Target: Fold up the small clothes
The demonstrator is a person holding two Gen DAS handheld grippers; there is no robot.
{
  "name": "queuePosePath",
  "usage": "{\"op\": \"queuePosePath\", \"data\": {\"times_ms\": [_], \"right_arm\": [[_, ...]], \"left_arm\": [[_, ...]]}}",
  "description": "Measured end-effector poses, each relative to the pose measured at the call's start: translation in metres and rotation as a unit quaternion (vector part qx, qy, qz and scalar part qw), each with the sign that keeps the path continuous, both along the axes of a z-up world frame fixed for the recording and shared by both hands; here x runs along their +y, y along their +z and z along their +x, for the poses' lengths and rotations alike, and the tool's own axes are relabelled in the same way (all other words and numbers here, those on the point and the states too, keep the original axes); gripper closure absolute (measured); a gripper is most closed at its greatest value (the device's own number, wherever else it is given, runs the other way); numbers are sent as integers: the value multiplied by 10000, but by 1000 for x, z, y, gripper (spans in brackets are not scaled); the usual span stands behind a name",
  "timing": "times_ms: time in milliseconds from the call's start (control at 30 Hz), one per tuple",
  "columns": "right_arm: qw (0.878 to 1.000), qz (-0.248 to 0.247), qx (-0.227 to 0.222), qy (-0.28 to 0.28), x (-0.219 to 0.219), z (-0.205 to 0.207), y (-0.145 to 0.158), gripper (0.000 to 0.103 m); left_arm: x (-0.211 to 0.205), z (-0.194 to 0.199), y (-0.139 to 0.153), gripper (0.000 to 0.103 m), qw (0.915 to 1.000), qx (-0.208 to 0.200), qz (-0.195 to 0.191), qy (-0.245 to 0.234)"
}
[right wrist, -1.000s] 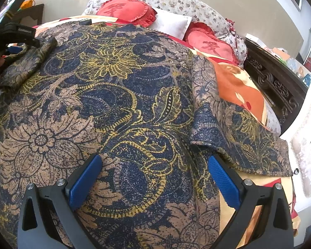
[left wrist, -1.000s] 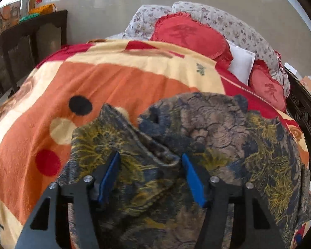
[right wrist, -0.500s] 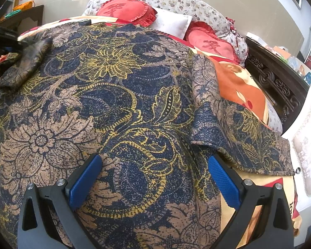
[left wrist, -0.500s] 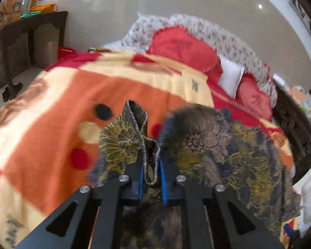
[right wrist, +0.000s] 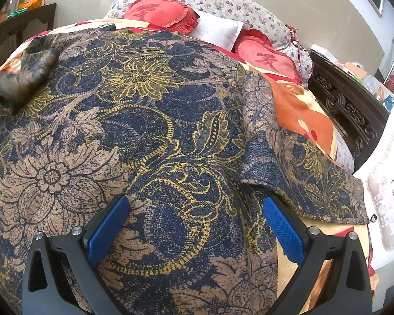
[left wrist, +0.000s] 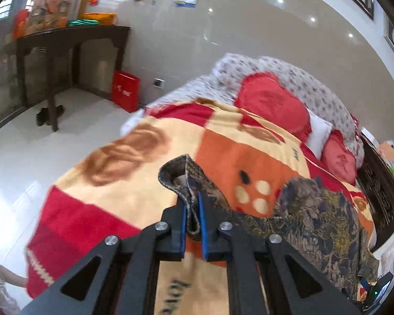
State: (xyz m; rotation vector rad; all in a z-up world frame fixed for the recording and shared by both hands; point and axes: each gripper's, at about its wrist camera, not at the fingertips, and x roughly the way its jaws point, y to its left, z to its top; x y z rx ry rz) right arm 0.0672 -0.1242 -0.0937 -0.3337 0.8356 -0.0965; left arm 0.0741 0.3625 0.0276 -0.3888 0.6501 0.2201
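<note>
Early fold: left gripper clamped on navy-and-gold floral knit garment sleeve, right gripper open above, folding mostly undone

Left gripper jaws pinched nearly together, right gripper jaws spread wide.

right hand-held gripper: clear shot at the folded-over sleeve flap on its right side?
Probably yes. The right hand-held gripper is open over the floral garment, and the sleeve flap lies uncovered just beyond its right finger.
</note>
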Motion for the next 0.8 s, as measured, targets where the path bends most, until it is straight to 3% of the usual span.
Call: {"op": "queuePosePath", "data": {"times_ms": [200,400,533,700,800], "right_arm": [[10000,-1,3,1,-1,0,0,17],[10000,-1,3,0,0,0,0,17],[10000,-10,1,0,0,0,0,17],[10000,-15,-1,0,1,0,0,17],[10000,-29,-7,1,0,0,0,17]], "left_arm": [[39,-43,24,95,9980,-299,321,460],[96,-81,68,95,9832,-745,745,1491],[108,-84,80,95,9788,-841,795,1688],[85,-68,74,95,9863,-808,707,1251],[44,-39,61,95,9952,-717,498,446]]}}
